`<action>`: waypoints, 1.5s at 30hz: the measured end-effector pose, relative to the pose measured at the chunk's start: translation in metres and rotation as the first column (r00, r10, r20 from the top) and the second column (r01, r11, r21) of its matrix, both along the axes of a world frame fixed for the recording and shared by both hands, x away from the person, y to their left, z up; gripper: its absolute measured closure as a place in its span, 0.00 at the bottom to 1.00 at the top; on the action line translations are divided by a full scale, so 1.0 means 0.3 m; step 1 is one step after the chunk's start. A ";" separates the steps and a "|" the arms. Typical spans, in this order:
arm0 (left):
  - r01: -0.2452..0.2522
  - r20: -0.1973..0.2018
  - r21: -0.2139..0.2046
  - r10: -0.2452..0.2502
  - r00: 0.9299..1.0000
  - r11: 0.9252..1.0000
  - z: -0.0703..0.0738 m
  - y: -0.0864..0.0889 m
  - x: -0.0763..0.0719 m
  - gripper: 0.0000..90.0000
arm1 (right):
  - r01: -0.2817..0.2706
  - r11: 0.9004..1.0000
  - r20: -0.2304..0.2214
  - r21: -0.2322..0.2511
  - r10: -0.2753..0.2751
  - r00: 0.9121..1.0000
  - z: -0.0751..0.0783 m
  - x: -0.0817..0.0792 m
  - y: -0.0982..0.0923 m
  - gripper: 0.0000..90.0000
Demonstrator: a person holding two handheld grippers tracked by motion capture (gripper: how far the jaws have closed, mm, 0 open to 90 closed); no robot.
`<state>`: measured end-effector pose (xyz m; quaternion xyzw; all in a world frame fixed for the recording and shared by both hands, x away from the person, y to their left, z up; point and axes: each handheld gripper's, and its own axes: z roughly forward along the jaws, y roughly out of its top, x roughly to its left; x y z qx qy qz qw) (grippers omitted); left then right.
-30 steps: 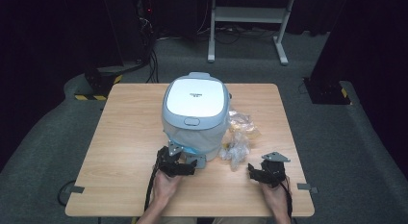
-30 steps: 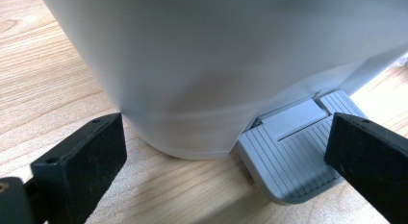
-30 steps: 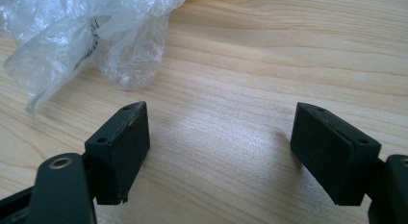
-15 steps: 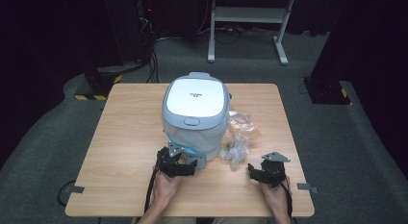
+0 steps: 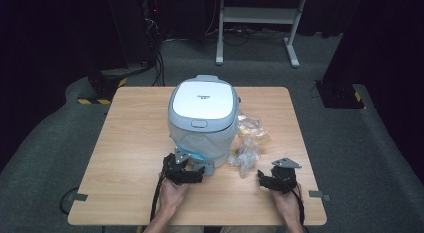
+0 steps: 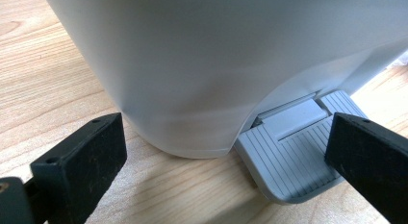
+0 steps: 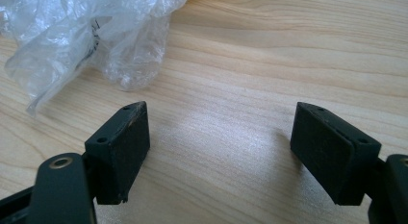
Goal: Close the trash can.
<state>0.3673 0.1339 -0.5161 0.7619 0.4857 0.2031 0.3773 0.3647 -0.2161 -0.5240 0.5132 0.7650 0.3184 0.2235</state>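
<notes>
A white pedal bin [image 5: 202, 118] with its grey-rimmed lid down stands in the middle of the wooden table [image 5: 130, 143]. Its grey ribbed pedal [image 5: 204, 166] juts from the base toward me. My left gripper [image 5: 186, 165] sits low right in front of the bin, open wide. In the left gripper view [image 6: 226, 152] the bin wall [image 6: 202, 65] fills the space ahead, and the pedal [image 6: 293, 152] lies just inside the right jaw. My right gripper [image 5: 270, 177] rests open near the front right, holding nothing [image 7: 221, 132]. Crumpled clear plastic [image 7: 82, 36] lies just beyond its left jaw.
The clear plastic [image 5: 246, 153] and a yellowish crumpled wrapper [image 5: 250, 127] lie right of the bin. Bare wood stretches left of the bin and along the right edge. Beyond the table are a dark floor, cables and a white stand's legs [image 5: 255, 23].
</notes>
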 end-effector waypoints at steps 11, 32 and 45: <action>-0.015 0.007 -0.039 0.015 1.000 0.999 -0.022 0.001 -0.007 0.01 | -0.034 0.999 0.012 0.005 0.034 0.999 0.016 -0.006 0.002 0.29; -0.009 -0.011 0.006 0.009 1.000 1.000 -0.034 -0.011 -0.002 0.02 | -0.167 0.974 0.097 0.154 0.153 0.983 0.130 0.008 0.055 0.27; -0.007 -0.017 -0.003 0.007 1.000 1.000 -0.034 -0.009 0.000 0.03 | -0.111 0.978 0.058 0.175 0.103 0.993 0.100 0.116 0.111 0.29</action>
